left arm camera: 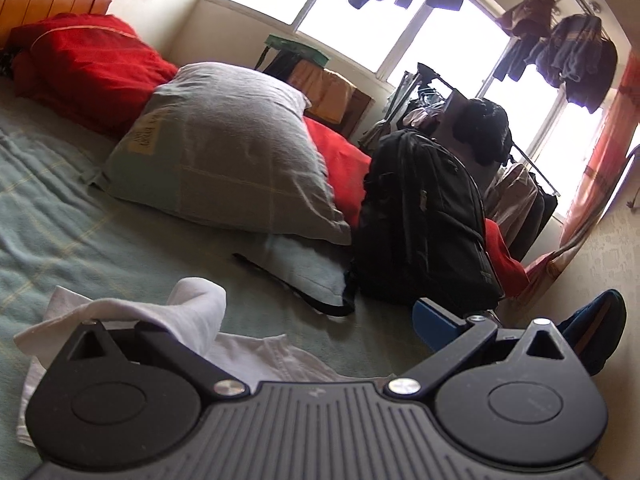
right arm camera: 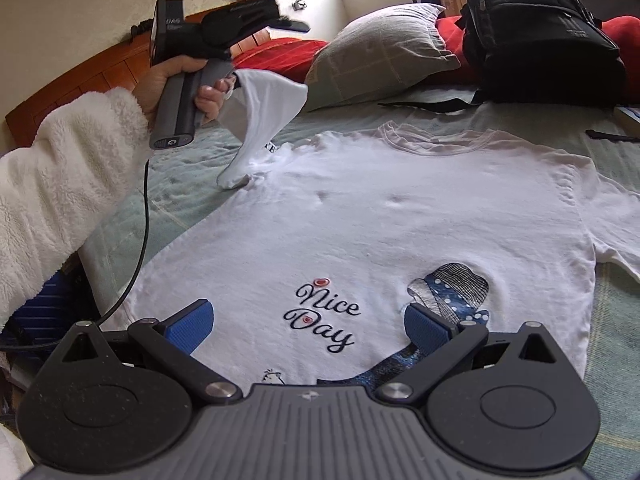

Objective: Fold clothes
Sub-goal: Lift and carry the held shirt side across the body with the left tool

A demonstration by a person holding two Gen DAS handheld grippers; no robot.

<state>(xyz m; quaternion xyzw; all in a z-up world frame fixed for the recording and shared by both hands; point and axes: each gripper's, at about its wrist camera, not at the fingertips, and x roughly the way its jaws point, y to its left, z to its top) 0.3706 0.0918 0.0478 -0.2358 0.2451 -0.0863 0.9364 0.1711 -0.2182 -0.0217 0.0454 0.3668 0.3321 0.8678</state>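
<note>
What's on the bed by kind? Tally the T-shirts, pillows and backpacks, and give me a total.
T-shirts: 1, the white T-shirt
Pillows: 2, the grey pillow lying on the pale blue pillow
Backpacks: 1, the black backpack
Total: 4

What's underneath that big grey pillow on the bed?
Under the grey pillow lies a flatter pale blue pillow on the green bedspread, and a red blanket shows behind it. Most of the blue pillow is covered.
</note>
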